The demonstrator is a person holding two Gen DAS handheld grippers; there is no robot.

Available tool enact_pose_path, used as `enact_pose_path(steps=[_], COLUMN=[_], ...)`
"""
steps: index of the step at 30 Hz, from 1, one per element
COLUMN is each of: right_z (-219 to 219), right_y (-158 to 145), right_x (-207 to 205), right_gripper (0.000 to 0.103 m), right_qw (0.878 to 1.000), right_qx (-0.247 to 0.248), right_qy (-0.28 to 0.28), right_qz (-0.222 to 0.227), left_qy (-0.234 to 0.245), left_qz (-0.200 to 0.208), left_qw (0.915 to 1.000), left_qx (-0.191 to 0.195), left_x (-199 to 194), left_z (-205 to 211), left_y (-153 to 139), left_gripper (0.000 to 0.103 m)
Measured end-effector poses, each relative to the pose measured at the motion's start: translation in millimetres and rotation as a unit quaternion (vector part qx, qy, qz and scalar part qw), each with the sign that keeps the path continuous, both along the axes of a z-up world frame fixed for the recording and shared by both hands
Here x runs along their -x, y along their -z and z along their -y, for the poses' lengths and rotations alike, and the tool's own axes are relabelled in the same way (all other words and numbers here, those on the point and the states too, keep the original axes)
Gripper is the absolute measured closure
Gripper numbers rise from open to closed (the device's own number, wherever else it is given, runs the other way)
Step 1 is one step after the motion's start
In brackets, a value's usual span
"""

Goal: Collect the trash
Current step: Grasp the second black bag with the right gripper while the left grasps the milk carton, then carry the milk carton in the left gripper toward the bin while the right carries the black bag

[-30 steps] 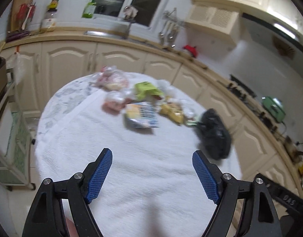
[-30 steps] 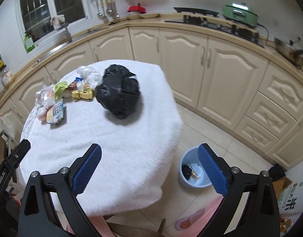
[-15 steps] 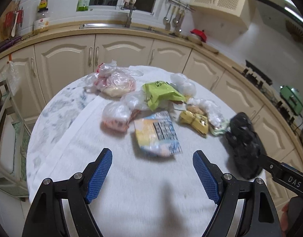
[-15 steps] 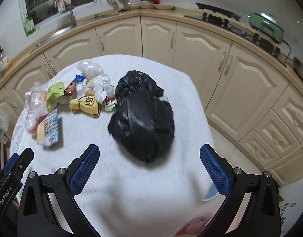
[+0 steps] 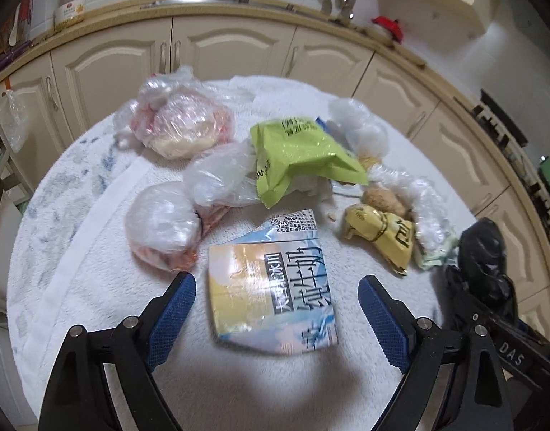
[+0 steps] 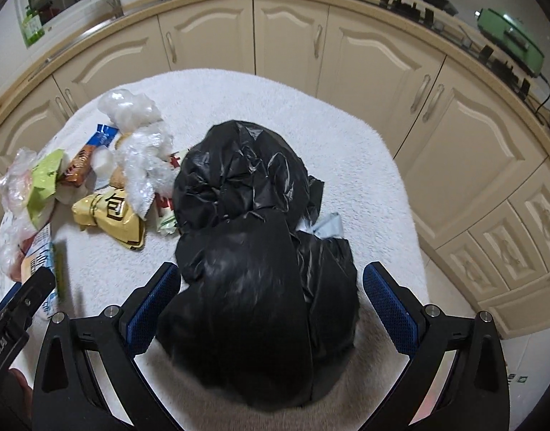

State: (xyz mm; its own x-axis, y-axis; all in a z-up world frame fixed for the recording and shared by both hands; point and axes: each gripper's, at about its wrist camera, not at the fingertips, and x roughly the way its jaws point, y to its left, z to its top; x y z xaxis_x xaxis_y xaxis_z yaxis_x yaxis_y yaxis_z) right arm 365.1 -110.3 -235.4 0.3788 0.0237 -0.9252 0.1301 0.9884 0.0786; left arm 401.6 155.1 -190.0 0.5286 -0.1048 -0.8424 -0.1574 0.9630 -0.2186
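On the white towel-covered desk (image 5: 106, 287): flattened blue-and-yellow milk carton (image 5: 271, 287) between the left tool (image 5: 276, 314), just widened, untouching. Crumpled black plastic bag (image 6: 253, 258) framed by the gaping right tool (image 6: 269, 305), apparently for collecting wrappers.

Towel (image 5: 106, 298) bare near side; wrappers (image 5: 303, 151) crowd far side.

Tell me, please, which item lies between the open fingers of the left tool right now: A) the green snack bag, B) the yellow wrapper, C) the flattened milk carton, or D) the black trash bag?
C: in the left wrist view the flattened milk carton lies on the white cloth between the fingers of the left tool, which stand clear of it.
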Motion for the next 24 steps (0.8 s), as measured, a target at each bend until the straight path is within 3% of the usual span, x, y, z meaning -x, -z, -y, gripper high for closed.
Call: enact_pose_path(steps=[4,6,8,15,24], right_z=[4.0,2.4,2.0,2.6,10.2], right_y=[3.1,-0.3,-3.8,-14.8,-34.8], right_x=[3.1,5.5,7.5,13.8,32.1], right_gripper=[0.013,0.019,0.021,0.025,0.026], right_qw=[0.999,1.0,0.999,0.999,0.998], right_qx=[-0.034,-0.029,-0.03,-0.038,-0.044], right_qy=[-0.004,-0.005,-0.007,-0.009,-0.002], right_qz=[0.003,0.01,0.012,0.024,0.046], left_qy=[0.009,0.011,0.009,0.017,0.037], left_qz=[-0.01,-0.012,-0.012,-0.018,0.004], left_qw=[0.9997,0.9992,0.9978,0.9977,0.9964], left_qx=[-0.019,-0.037,-0.065,-0.063,-0.076], left_x=[-16.5,-20.2,-23.6,-24.0,-0.5], left_z=[7.8,10.7,14.8,19.7,31.7], left_y=[11.6,13.9,15.2,13.5,-10.0], left_gripper=[0.017,0.024,0.038,0.04,0.04])
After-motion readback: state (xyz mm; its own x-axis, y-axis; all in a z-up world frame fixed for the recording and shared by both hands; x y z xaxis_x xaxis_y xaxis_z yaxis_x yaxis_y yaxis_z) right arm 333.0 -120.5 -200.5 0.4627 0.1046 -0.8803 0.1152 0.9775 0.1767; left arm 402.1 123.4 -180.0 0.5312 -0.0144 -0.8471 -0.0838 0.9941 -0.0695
